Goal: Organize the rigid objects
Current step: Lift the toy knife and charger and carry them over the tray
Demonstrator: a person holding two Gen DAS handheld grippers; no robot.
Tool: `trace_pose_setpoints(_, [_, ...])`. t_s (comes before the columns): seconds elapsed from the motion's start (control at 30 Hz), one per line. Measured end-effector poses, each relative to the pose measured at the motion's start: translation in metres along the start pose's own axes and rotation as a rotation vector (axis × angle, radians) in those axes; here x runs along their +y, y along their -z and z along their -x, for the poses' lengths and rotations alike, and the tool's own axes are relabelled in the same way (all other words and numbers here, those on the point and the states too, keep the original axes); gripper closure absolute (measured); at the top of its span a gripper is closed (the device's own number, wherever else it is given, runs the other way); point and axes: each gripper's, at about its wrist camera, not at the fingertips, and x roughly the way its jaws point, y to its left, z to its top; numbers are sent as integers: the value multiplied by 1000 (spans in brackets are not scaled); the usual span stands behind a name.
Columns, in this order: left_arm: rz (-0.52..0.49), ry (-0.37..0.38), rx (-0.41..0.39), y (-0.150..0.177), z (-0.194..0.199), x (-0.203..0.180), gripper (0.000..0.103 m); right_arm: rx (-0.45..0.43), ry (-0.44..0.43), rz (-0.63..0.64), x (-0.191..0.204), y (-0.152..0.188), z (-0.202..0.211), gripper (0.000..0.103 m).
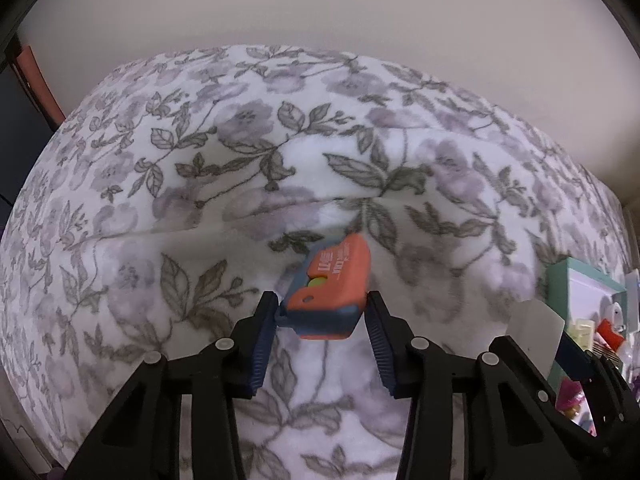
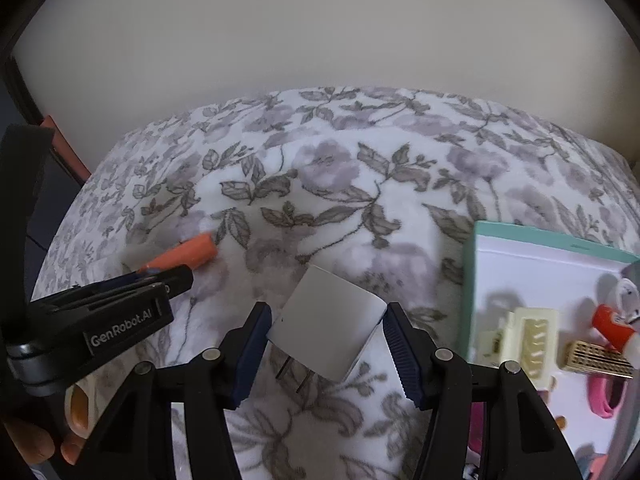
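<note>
The left gripper clamps an orange-and-blue tool and the right gripper a white charger, both above the floral blanket. Several items already lie in the teal-rimmed box; these two are not yet in it.

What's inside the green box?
The green box holds a cream clip, a gold clip, a red-capped tube and a pink band. Its near end is hidden behind the right gripper.

Floral blanket, white with grey-purple blooms, lying rumpled and covering the surface; plain beige wall standing behind.
</note>
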Motion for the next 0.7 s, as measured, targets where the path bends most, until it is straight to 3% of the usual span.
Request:
trace_pose_setpoints(0.13, [-1,11,-9,7,17,-7,62,-3,10,0,-4,4,19,42])
trace_pose_setpoints(0.17, [-4,13,-11,8,21,-8,77,-4,12,0,-5,5,23,42])
trace_pose_setpoints(0.2, [-3,25,-13,10,26,-11,82,-7,16,-2,-7,6,29,42])
trace_pose_setpoints(0.7, [18,67,2,50,60,-22,83,-19,49,-36,-34,24,91,42])
